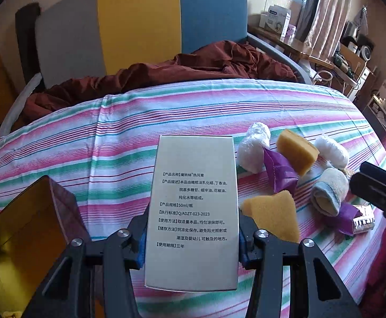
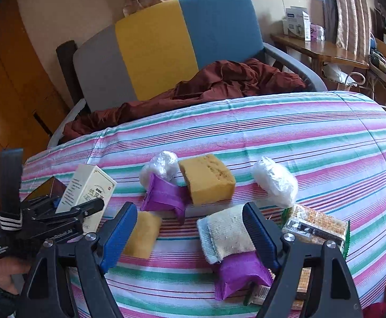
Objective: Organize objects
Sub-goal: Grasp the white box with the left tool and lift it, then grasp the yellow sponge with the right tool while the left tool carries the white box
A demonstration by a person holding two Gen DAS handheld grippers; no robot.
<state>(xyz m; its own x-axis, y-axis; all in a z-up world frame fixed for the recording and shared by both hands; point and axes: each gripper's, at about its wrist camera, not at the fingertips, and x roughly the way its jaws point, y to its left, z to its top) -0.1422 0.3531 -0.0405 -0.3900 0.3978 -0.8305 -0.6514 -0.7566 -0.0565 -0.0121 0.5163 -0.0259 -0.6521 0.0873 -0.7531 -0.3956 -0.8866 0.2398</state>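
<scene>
A pale carton printed with black Chinese text [image 1: 193,212] is clamped between the blue pads of the left gripper [image 1: 191,246], whose jaws press on its two long sides. The carton is held above a bed covered by a pink, green and white striped sheet [image 1: 113,137]. Its lower end is cut off from clear view behind the jaws. Just left of it, an amber, translucent box [image 1: 25,228] is seen, partly out of frame.

The right gripper [image 2: 190,234] is held with its jaws apart and nothing pressed between them. Between and beyond the jaws, a rolled cream and grey sock [image 2: 226,235] lies on the sheet, resting against a purple pouch [image 2: 239,273]. A yellow sponge [image 2: 142,234] lies beside the left jaw. Further back lie a second purple pouch [image 2: 163,194], a larger yellow sponge block [image 2: 207,179] and two white plastic-wrapped bundles [image 2: 276,181]. A cracker packet [image 2: 316,225] is partly hidden behind the right jaw; its label cannot be read.
</scene>
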